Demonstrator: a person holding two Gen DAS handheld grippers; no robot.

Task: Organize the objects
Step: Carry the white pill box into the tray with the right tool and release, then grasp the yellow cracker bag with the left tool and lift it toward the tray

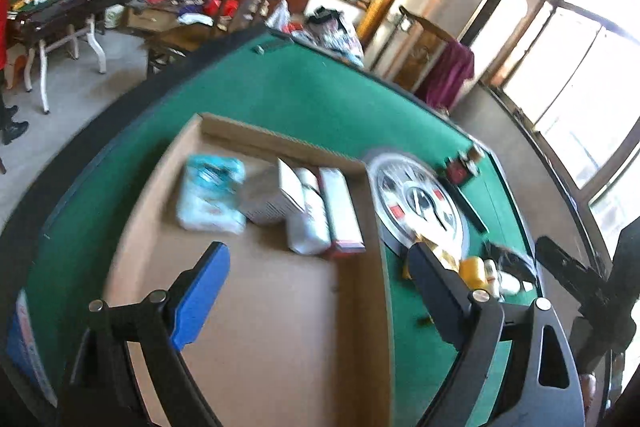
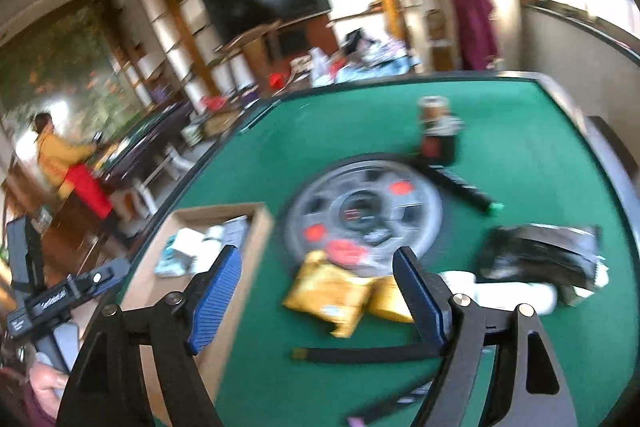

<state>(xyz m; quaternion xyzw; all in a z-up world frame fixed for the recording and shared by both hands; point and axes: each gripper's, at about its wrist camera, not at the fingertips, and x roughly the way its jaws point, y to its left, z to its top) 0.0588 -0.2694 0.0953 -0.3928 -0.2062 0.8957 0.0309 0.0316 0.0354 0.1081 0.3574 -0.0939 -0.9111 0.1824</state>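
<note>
I am holding my left gripper (image 1: 316, 271) spread wide over the bare floor of the cardboard tray (image 1: 280, 327), with nothing between its blue pads. I am holding my right gripper (image 2: 316, 275) spread wide as well, empty, and pointing down over the green table (image 2: 360, 115) toward the gold snack packets (image 2: 332, 291).

Part of the sorting is looking done. Lying together along the tray's far wall I am seeing a pale blue tissue pack (image 1: 212, 195), a white box (image 1: 276, 195), a white pouch (image 1: 308, 223) and a long red-and-white box (image 1: 342, 211). Most of the tray floor is sitting bare, so there is room for more.

Plenty is waiting outside the tray. Around the round centre dial (image 2: 368, 211) I am seeing the gold packets, a black pouch (image 2: 540, 255), a white tube (image 2: 516, 297), a dark pen-like stick with a green tip (image 2: 464, 191), a black strap (image 2: 360, 353) and a dark jar (image 2: 438, 135) farther back. The picture is too blurred for me to read labels.

I am judging the job less than half finished, and the gold packets seem the likeliest next pick for my right claw
</note>
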